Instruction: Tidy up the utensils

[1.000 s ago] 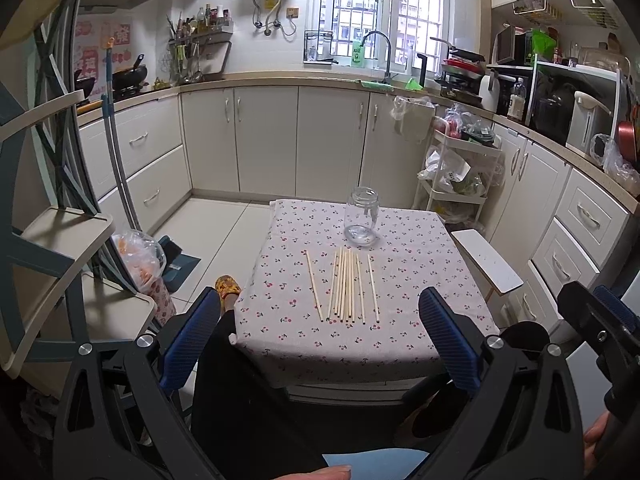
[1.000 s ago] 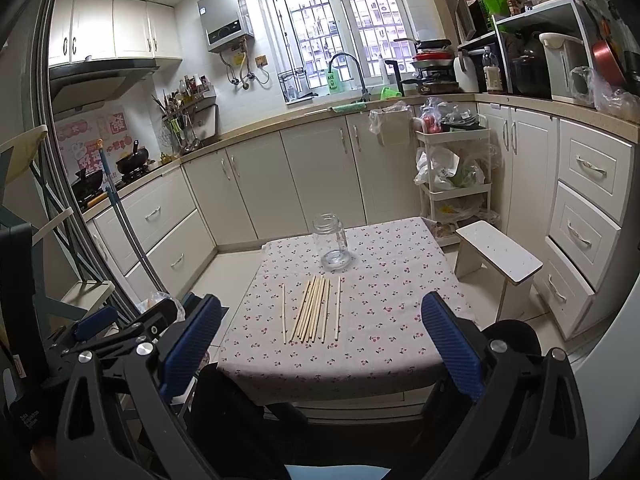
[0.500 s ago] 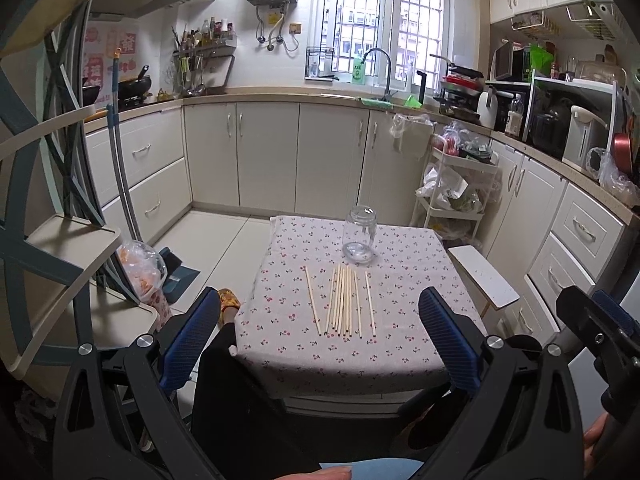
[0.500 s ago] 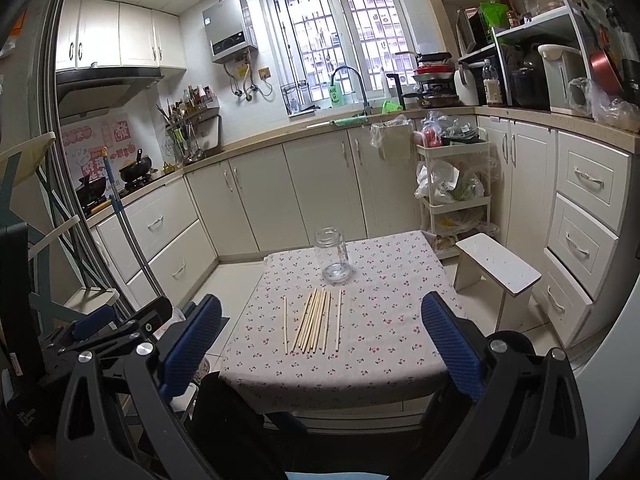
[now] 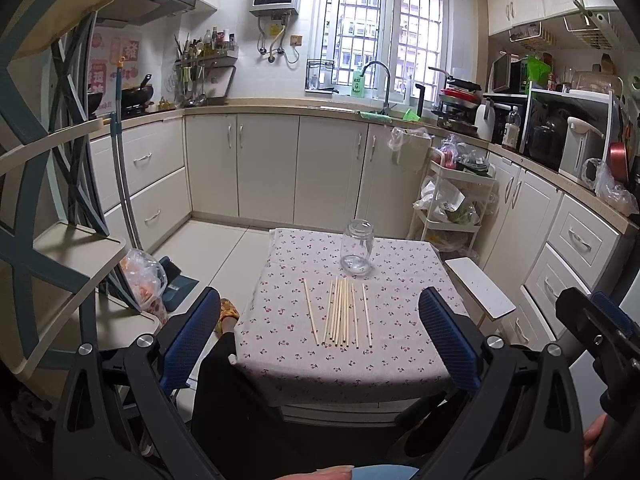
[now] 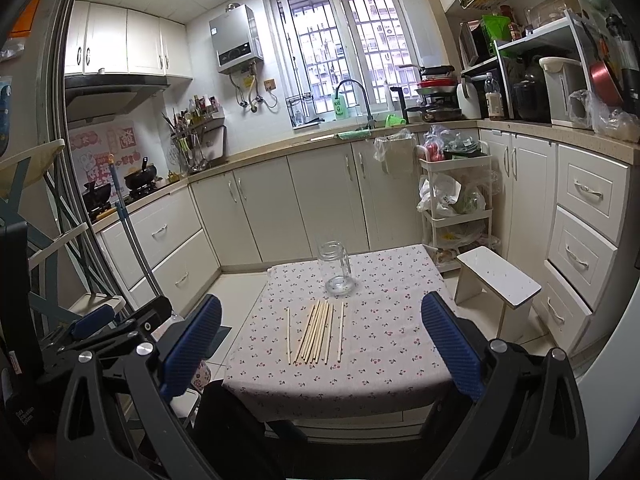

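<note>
Several wooden chopsticks (image 5: 343, 313) lie side by side on a small table with a cherry-print cloth (image 5: 400, 344); one lies a little apart on the left. An empty clear glass jar (image 5: 357, 247) stands upright just behind them. The chopsticks (image 6: 318, 331) and jar (image 6: 335, 268) also show in the right wrist view. My left gripper (image 5: 320, 344) is open and empty, held back from the table's near edge. My right gripper (image 6: 320, 348) is open and empty, also short of the table.
A white stool (image 6: 498, 278) stands right of the table. A white trolley with bags (image 6: 456, 208) stands behind it. Cabinets line the back and right walls. A shelf unit (image 5: 52, 248) and a bag on the floor (image 5: 142, 280) are at the left.
Both grippers have risen and tilted up a little; the table sits lower and smaller in both views. Nothing on the table has moved.
</note>
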`<state>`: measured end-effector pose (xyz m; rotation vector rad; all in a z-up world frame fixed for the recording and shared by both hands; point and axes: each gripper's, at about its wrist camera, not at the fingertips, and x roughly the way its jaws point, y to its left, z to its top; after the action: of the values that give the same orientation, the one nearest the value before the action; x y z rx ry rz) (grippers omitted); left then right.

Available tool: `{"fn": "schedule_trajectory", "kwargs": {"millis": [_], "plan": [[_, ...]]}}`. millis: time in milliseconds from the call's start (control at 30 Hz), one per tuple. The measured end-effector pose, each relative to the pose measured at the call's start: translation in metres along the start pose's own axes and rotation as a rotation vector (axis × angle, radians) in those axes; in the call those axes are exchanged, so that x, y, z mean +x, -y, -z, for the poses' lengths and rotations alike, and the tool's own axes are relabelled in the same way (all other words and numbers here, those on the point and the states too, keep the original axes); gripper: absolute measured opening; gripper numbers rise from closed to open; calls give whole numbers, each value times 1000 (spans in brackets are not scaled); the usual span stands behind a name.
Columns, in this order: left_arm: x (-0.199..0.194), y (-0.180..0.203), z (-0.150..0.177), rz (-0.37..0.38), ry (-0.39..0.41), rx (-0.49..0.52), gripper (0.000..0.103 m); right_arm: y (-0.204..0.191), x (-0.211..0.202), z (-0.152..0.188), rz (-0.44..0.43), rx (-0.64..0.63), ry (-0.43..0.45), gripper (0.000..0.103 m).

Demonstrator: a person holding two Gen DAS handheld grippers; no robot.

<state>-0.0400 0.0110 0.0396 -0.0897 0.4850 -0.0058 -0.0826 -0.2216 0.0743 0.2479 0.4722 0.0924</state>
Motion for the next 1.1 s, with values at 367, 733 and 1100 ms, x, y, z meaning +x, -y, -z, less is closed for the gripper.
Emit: {"fn": "schedule_trajectory", "kwargs": {"millis": [367,733,1100], "plan": [[-2,1,0,1,5,-1,95,-1,-1,1,0,1,1,96],[-3,3,-1,2,5,2,95,-1,-1,2,-1,0,2,96],[3,8,1,34,-7,8,95,-4,6,5,-1,0,-17,96]]}}
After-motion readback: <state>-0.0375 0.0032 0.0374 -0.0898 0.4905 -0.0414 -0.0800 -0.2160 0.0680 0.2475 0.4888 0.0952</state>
